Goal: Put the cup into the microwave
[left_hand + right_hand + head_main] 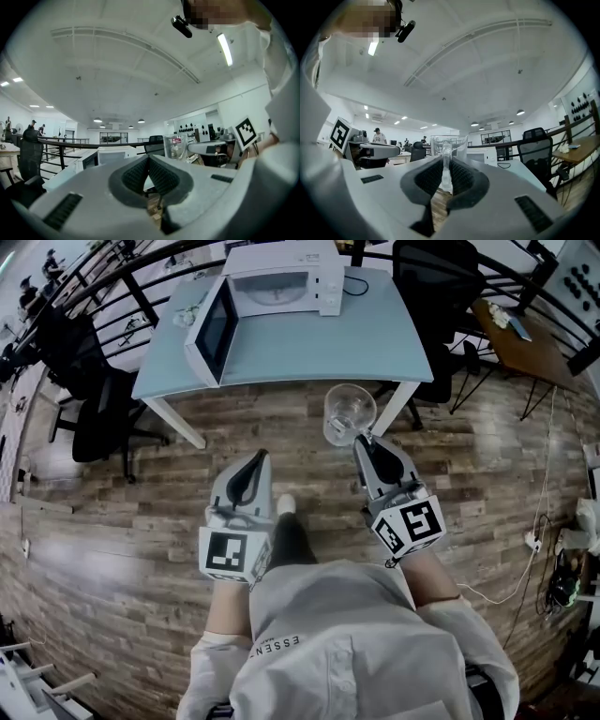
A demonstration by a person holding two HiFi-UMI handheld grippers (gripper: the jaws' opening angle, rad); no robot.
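**Carrying stage, load not yet at the oven.** The floor (141, 512) lay between the person and the counter (328, 348), which bore the microwave (286, 259) at its far side. The door (214, 329) was swung wide to the left, and the cavity (281, 287) faced the person. Done well, the approach would cross the counter's near edge and run straight at the cavity mouth, passing right of the open door. The load would be kept level and set on the cavity floor before any release. Only the handle (446, 154) was gripped, so a sharp stop or tilt could let the glass swing. The right hand-held gripper (366, 446) was clamped on that handle. It held the cup (349, 413) upright over the floor, just short of the counter and well apart from the microwave. The left hand-held gripper (260, 460) had its jaws together on nothing and sat beside the right one, seemingly free to steady the door if needed. **Containers:** the cavity showed nothing inside, as far as the head view allowed, and the clear-glass cup looked empty.
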